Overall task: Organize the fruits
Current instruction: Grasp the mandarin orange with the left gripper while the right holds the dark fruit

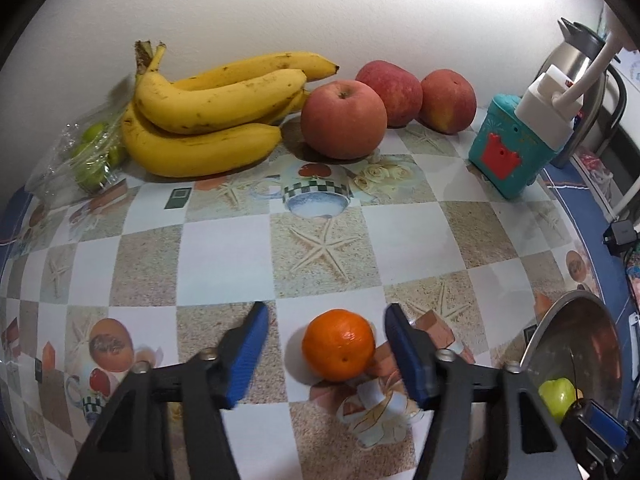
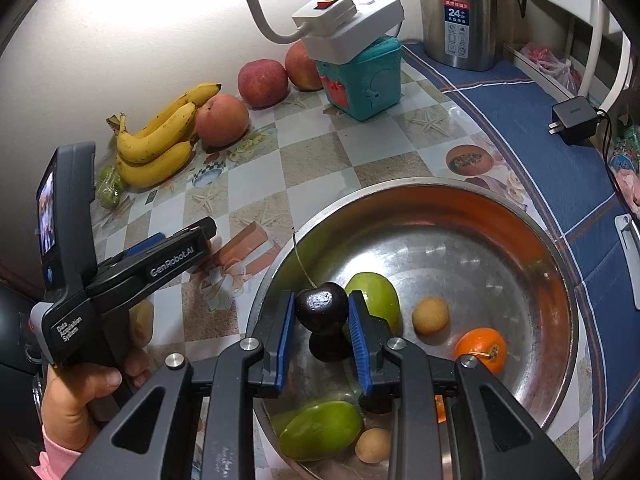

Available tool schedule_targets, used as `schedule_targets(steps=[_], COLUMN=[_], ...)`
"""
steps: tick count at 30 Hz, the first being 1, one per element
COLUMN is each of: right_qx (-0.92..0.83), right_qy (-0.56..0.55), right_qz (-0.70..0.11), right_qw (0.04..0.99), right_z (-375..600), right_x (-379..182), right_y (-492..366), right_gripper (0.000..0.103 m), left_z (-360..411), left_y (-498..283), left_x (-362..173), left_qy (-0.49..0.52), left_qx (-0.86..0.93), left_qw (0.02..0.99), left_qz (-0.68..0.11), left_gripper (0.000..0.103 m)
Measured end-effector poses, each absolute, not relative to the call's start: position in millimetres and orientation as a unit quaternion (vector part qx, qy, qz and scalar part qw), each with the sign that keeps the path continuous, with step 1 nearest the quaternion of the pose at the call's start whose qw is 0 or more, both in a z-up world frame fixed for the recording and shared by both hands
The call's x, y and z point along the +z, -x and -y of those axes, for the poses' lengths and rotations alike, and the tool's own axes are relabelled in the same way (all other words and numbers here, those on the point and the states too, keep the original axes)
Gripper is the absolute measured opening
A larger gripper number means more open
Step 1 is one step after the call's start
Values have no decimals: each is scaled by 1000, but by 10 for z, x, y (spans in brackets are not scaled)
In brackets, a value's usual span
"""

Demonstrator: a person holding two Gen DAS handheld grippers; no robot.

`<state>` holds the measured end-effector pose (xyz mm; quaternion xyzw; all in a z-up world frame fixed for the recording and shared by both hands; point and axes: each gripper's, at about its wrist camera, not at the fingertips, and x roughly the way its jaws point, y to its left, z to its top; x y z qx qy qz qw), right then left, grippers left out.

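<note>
A small orange (image 1: 338,344) lies on the patterned tablecloth between the blue pads of my left gripper (image 1: 328,311). The jaws stand open around it, with a clear gap on the left side and the right pad close to the peel. From the right wrist view, the left gripper (image 2: 180,236) shows at the left, held by a hand (image 2: 76,396). My right gripper (image 2: 322,298) is shut on a dark cherry (image 2: 320,306) with a stem, above the steel bowl (image 2: 440,184). In the bowl lie two green fruits (image 2: 376,296), two small tan fruits (image 2: 430,315) and a small orange fruit (image 2: 480,346).
Bananas (image 1: 208,108), three apples (image 1: 344,120) and a bag of green fruit (image 1: 92,152) line the wall. A teal box (image 1: 508,148) with a white plug on top, a steel jug (image 2: 460,8) and a black charger (image 2: 576,120) stand to the right.
</note>
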<state>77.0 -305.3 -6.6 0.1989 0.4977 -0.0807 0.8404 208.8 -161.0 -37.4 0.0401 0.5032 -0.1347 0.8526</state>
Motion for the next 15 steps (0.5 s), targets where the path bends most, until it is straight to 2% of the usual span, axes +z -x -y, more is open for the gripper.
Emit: schedule_targets(steps=[1, 3, 5, 15], right_qx=[-81, -80, -79, -79], right_qy=[-199, -199, -199, -195], right_qz=[-498, -498, -498, -503], right_qw=[840, 840, 840, 838], right_z=[3055, 3056, 3058, 3032], right_x=[-66, -63, -64, -86], right_y=[-770, -769, -770, -777], right_gripper=[28, 28, 28, 28], left_z=[1619, 1638, 1649, 1606], left_y=[-2097, -2103, -2096, -1963], left_x=[-389, -406, -409, -304], left_qy=[-39, -40, -40, -21], left_qx=[-135, -139, -141, -145], left_qw=[851, 849, 850, 860], left_qz=[-506, -507, -506, -488], left_gripper=[59, 45, 39, 37])
